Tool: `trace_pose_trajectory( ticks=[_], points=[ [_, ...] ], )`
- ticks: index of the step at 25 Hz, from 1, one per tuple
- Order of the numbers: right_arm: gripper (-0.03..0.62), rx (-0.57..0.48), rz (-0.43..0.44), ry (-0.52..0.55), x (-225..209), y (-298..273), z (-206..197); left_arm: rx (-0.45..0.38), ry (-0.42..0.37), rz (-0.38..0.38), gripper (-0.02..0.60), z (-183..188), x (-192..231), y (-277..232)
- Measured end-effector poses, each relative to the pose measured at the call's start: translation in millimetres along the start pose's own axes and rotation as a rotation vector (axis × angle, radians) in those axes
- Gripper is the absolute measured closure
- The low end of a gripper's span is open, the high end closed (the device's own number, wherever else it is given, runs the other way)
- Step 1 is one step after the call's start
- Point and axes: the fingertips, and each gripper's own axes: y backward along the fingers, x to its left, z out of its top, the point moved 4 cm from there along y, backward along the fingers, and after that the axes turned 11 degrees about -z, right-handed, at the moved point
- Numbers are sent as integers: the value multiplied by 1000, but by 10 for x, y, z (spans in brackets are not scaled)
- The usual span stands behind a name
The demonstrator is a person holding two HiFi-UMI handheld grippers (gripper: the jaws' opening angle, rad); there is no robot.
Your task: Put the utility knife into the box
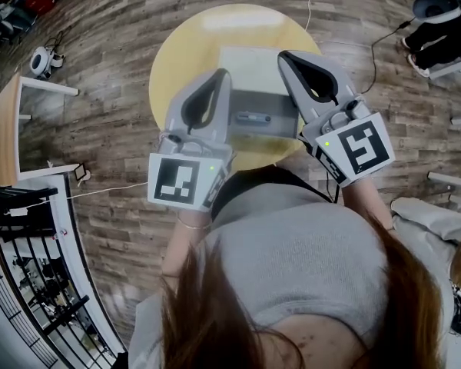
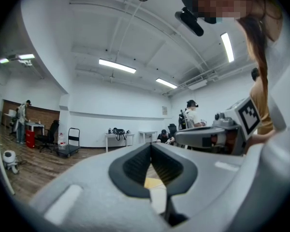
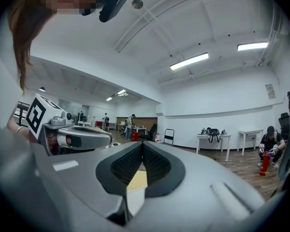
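Observation:
A small grey utility knife [image 1: 253, 118] lies across the grey front part of the pale box [image 1: 250, 71], which stands on the round yellow table [image 1: 177, 52]. My left gripper [image 1: 224, 72] hovers over the box's left edge, jaws together with nothing between them. My right gripper [image 1: 283, 54] is held over the box's right edge, likewise shut and empty. Both point level, away from the person. In the left gripper view the left gripper [image 2: 151, 145] has its pads meeting at the tip. The right gripper view shows the right gripper [image 3: 142, 143] the same way. The knife sits between the two grippers, touched by neither.
Wooden floor surrounds the table. A white shelf unit [image 1: 31, 121] and a black rack [image 1: 31, 267] stand at the left, and cables [image 1: 373, 52] run on the floor at the right. Desks [image 2: 117, 138] and several people [image 3: 268, 149] are far across the room.

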Motion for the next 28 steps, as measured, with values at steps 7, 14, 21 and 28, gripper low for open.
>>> trace_pose_trajectory(
  ticks=[7,14,21,28],
  points=[
    [589,-47,12,2,53,175,26,-25,-13,77,586,15,-62,259],
    [589,-90,-18,35,183,545,168,-36,-29,90,586,70,-265,631],
    [589,-125,-90,11,377,1272,312,-39,-31,60,586,104,-760,1113],
    [589,-153,-189,-17,892,2171,353,-43,-44,12,586,74,-1354,1889]
  ],
)
